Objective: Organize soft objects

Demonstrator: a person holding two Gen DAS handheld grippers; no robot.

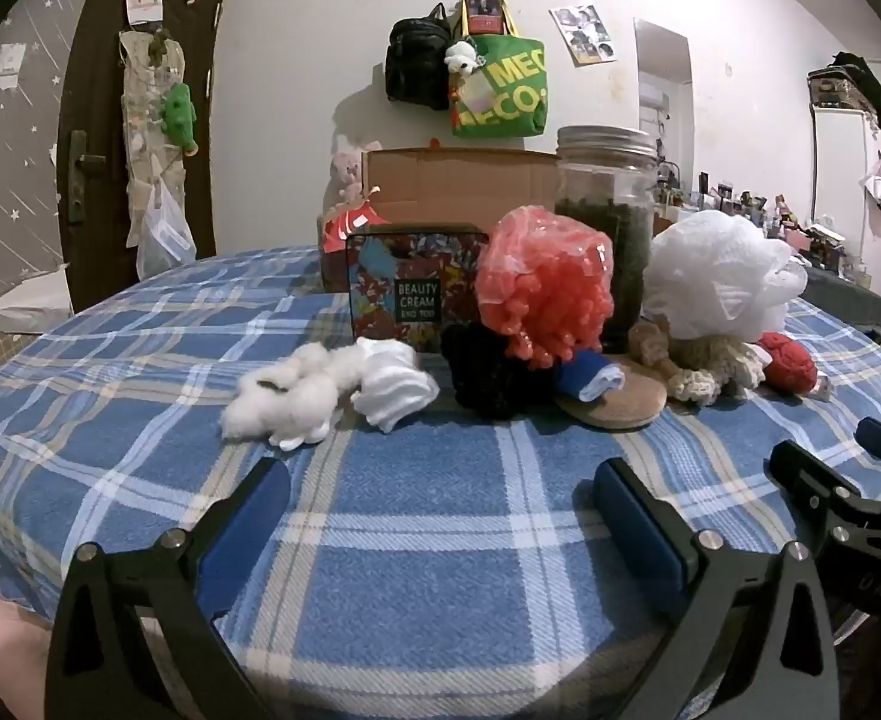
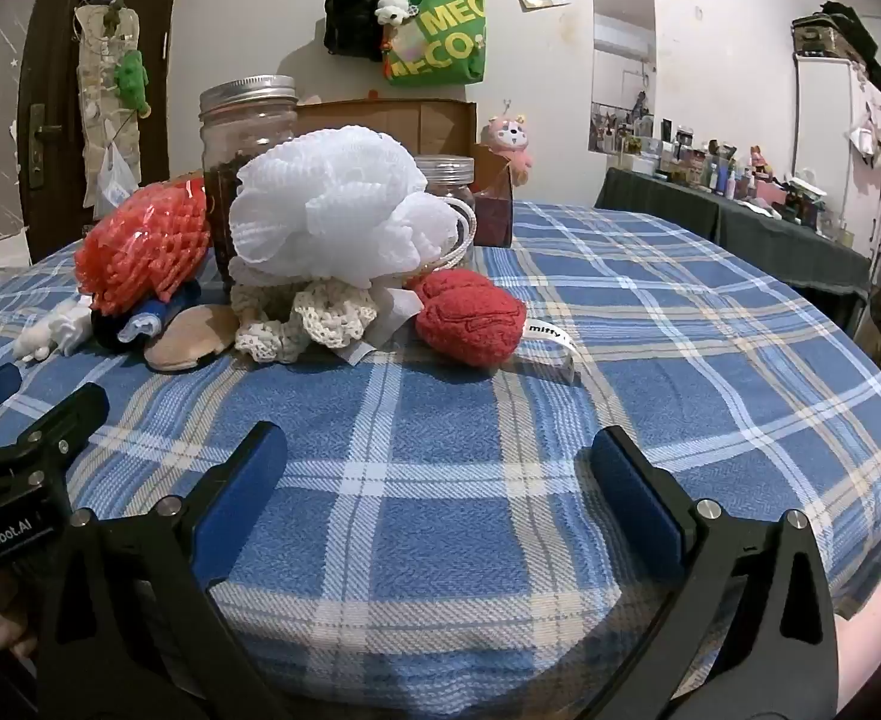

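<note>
Soft objects lie in a row on the blue plaid cloth (image 1: 428,540). In the left wrist view: white cotton tufts (image 1: 284,399), a white sock (image 1: 395,384), a black scrunchie (image 1: 488,372), a red mesh pouf (image 1: 545,294), a white pouf (image 1: 719,276), a cream crochet piece (image 1: 713,366) and a red plush (image 1: 791,363). The right wrist view shows the white pouf (image 2: 332,204), the red pouf (image 2: 143,243), the crochet piece (image 2: 314,318) and the red plush (image 2: 470,318). My left gripper (image 1: 440,489) is open and empty, short of the row. My right gripper (image 2: 434,459) is open and empty, near the red plush.
A "Beauty Cream" tin (image 1: 410,294), a large glass jar (image 1: 605,228) and a cardboard box (image 1: 458,180) stand behind the pile. A tan round pad (image 1: 620,402) lies under a blue roll (image 1: 590,375). A smaller jar (image 2: 449,186) stands behind the white pouf. Bags hang on the wall.
</note>
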